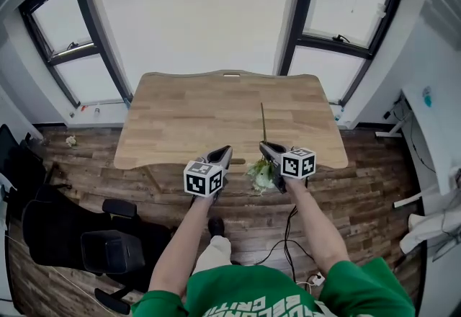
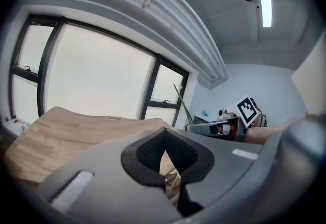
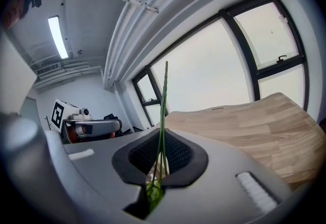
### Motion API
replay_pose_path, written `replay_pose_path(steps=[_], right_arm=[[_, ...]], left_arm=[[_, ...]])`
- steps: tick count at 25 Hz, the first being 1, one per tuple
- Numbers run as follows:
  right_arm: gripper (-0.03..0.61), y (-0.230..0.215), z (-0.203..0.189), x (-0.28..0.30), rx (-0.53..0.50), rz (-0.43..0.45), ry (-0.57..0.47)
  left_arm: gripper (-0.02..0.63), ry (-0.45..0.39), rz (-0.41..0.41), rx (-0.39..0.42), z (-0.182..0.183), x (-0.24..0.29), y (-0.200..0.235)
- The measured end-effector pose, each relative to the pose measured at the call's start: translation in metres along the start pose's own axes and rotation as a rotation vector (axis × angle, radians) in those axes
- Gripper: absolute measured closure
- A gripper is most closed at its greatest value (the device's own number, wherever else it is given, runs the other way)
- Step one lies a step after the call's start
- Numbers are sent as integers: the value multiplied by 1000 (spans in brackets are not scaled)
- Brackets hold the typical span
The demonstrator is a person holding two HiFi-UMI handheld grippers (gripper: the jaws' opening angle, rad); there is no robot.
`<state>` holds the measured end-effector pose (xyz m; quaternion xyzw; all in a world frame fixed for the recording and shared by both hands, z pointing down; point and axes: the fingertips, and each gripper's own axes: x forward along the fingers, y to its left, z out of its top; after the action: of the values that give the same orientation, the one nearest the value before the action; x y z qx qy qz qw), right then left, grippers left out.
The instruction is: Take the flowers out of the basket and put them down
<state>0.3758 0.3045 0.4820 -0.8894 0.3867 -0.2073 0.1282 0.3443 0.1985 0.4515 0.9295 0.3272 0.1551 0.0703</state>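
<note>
A single flower is clamped in my right gripper (image 1: 266, 145), which is shut on its thin green stem (image 1: 263, 121). The stem sticks out past the fingertips over the wooden table (image 1: 187, 117), and the pale flower head (image 1: 260, 175) hangs back below the gripper at the table's front edge. In the right gripper view the stem (image 3: 163, 111) rises between the black pads (image 3: 178, 159). My left gripper (image 1: 226, 150) hovers just left of it at the same edge; its pads (image 2: 147, 154) meet with nothing between them. No basket is in view.
A black office chair (image 1: 86, 236) stands on the wood floor at the lower left. Cables (image 1: 288, 243) lie on the floor under my arms. A white desk (image 1: 432, 135) fills the right side. Dark-framed windows (image 1: 79, 56) run behind the table.
</note>
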Motion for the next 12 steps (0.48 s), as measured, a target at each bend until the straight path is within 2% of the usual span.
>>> replay_pose_path(steps=[12], right_arm=[[566,-41,25,62,37,-59,21]], left_arm=[[595,27,-42,3,23,51,71]])
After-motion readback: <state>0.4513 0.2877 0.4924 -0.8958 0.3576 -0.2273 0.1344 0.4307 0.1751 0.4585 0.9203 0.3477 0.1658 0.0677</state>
